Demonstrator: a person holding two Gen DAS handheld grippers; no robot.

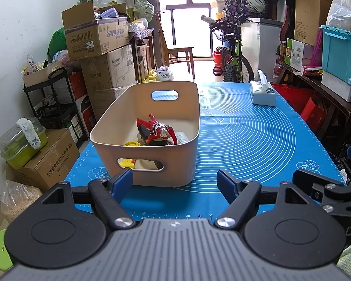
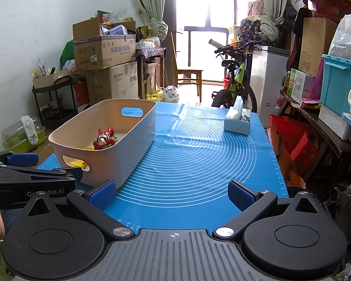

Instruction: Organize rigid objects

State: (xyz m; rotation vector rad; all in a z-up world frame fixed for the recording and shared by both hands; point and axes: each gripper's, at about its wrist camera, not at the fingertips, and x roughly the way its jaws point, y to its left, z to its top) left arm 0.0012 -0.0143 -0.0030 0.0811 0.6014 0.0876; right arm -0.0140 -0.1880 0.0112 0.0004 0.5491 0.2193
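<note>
A beige plastic bin (image 1: 119, 121) (image 2: 138, 138) with handle cut-outs stands on the left part of the blue mat (image 1: 245, 140) (image 2: 199, 154). Inside it lie a red and silver toy figure (image 1: 158, 130) (image 2: 104, 139), a yellow toy (image 1: 128, 162) (image 2: 77, 163) and a white bottle (image 1: 182, 137). My left gripper (image 1: 175, 182) hovers open just in front of the bin, nothing between its blue pads. My right gripper (image 2: 173, 194) is open over the bare mat, to the right of the bin's near corner. The left gripper also shows in the right wrist view at the left edge (image 2: 32, 178).
A tissue box (image 1: 262, 92) (image 2: 236, 121) sits at the mat's far right. Stacked cardboard boxes (image 1: 98, 37) and a black cart (image 1: 53, 103) line the left wall. A bicycle (image 1: 231, 53), a wooden chair (image 1: 177, 51) and crowded shelves (image 1: 316, 75) stand beyond and to the right.
</note>
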